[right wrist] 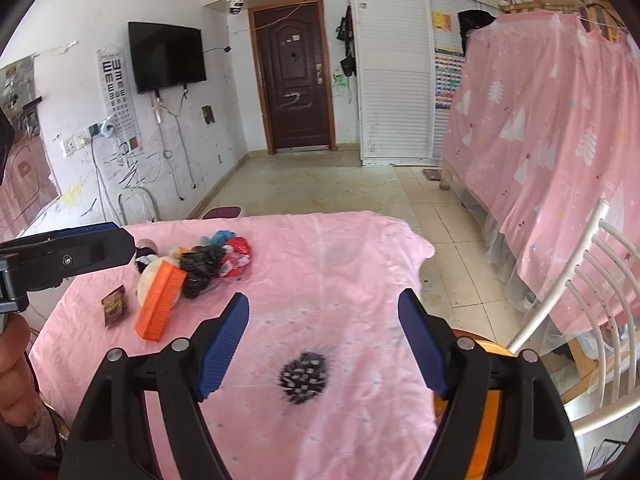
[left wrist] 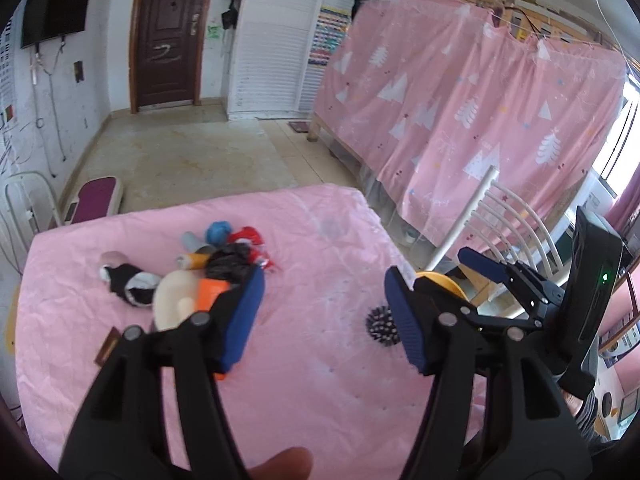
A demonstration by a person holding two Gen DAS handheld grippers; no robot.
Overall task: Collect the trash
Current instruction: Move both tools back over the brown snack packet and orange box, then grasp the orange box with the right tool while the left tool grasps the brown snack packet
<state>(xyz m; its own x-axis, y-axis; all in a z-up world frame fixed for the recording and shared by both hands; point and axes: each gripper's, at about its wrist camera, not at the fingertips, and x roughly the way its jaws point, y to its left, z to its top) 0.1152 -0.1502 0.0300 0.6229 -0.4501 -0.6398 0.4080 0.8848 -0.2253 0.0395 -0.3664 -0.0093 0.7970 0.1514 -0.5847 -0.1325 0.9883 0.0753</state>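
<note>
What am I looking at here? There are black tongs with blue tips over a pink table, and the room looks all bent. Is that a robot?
No robot: a person holds a hand-held claw in each hand, each with a wide-angle camera looking along its fingers, which bends the room. One picture is from the left claw, the other from the right claw. Both stand open and hold nothing. Below them is a table under a pink cloth. On it lie a heap of rubbish with a black bag, an orange block, a small brown packet and a spiky black and white ball.
</note>
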